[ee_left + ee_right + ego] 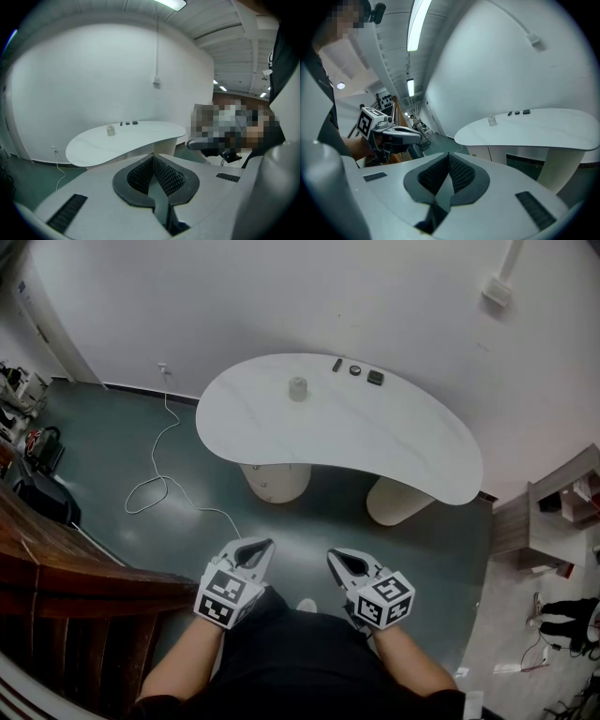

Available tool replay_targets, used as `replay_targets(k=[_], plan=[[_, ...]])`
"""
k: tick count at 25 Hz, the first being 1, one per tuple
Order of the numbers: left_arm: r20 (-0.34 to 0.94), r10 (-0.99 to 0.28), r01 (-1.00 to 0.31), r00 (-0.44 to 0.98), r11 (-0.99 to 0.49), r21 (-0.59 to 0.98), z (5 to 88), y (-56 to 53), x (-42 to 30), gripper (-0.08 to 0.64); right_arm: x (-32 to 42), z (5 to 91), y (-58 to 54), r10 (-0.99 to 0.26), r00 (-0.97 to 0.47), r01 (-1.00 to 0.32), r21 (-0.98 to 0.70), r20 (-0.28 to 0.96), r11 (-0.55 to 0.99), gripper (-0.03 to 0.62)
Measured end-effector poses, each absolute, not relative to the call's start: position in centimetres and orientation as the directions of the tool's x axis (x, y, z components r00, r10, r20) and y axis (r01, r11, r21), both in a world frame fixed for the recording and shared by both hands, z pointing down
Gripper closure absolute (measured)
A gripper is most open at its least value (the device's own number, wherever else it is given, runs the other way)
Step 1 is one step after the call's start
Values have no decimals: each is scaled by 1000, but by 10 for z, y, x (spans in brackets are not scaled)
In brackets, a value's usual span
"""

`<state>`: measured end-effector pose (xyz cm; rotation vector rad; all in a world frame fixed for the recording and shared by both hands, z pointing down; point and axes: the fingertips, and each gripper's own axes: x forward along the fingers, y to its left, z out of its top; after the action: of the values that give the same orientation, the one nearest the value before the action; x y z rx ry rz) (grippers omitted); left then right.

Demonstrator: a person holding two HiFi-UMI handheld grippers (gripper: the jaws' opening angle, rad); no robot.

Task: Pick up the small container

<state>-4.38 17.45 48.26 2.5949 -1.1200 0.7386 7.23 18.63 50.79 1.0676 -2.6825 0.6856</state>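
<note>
Green floor [122,456] lies under your left gripper [260,549] and right gripper [336,561], both with jaws pressed together on nothing. Well ahead, the small container [297,388] stands upright, long axis vertical, on the white table [394,446]. Neither hand looks nearer.

I see the small container [297,388], a pale, squat cylinder with a slightly narrower top. It stands upright on the white desk [375,442], near the far edge and toward the left end.
</note>
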Motion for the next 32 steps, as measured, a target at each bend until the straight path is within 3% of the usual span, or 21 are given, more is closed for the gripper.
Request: replay_targets(k=[16,32], plan=[[516,-568,-676,641,-736,30,501,69,-31,543,80,528,95,-641,-679,-734,-338,358,589,597],[485,-491,-573,724,-819,26,484,-161,-73,543,27,509,-113,-705,-584,-811,-255,403,527,597]])
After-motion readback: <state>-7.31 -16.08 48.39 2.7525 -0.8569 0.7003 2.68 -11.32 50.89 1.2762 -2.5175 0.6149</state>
